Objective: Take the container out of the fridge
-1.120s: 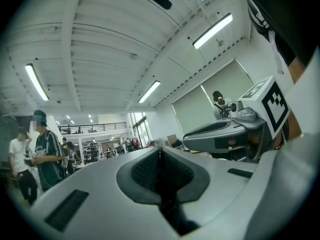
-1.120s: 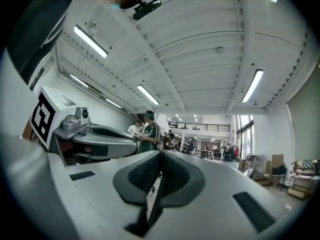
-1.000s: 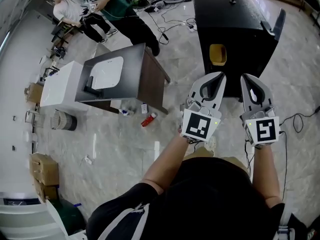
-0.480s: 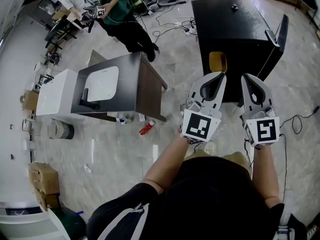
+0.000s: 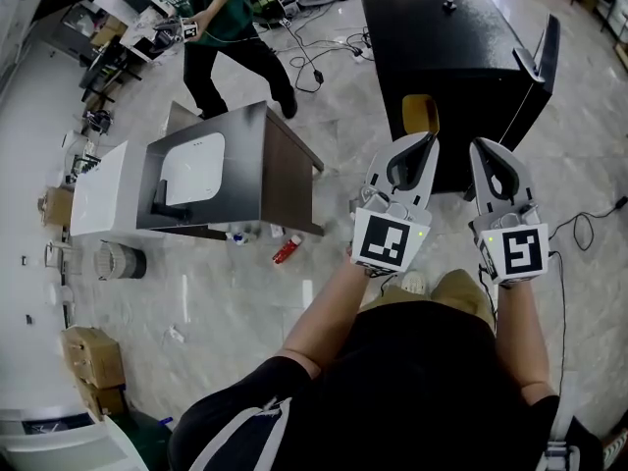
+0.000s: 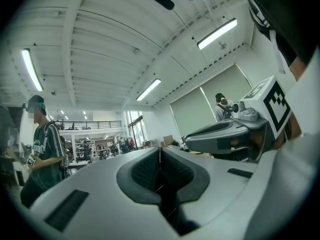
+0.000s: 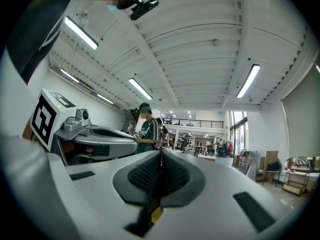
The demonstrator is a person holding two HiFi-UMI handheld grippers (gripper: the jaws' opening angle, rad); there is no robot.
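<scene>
A black fridge (image 5: 451,42) stands on the floor ahead, its door (image 5: 543,55) swung open on the right. In the dark opening a yellow container (image 5: 420,114) shows, partly hidden by my left gripper. Both grippers are held side by side in front of the fridge, apart from it. My left gripper (image 5: 429,138) is shut and empty, just below the yellow container in the head view. To its right, my right gripper (image 5: 482,146) is also shut with nothing in it. The left gripper view (image 6: 160,149) and the right gripper view (image 7: 161,152) show closed jaws tilted up towards the ceiling.
A steel table (image 5: 285,170) with a white sink top stands at left, beside a white cabinet (image 5: 103,189). A red bottle (image 5: 287,250) lies on the floor by it. A person in a green shirt (image 5: 211,8) stands behind. Cables (image 5: 589,222) trail at right.
The head view has shifted, so the fridge sits slightly further left and nearer. The person in green has moved behind the table. Both grippers stay shut and side by side.
</scene>
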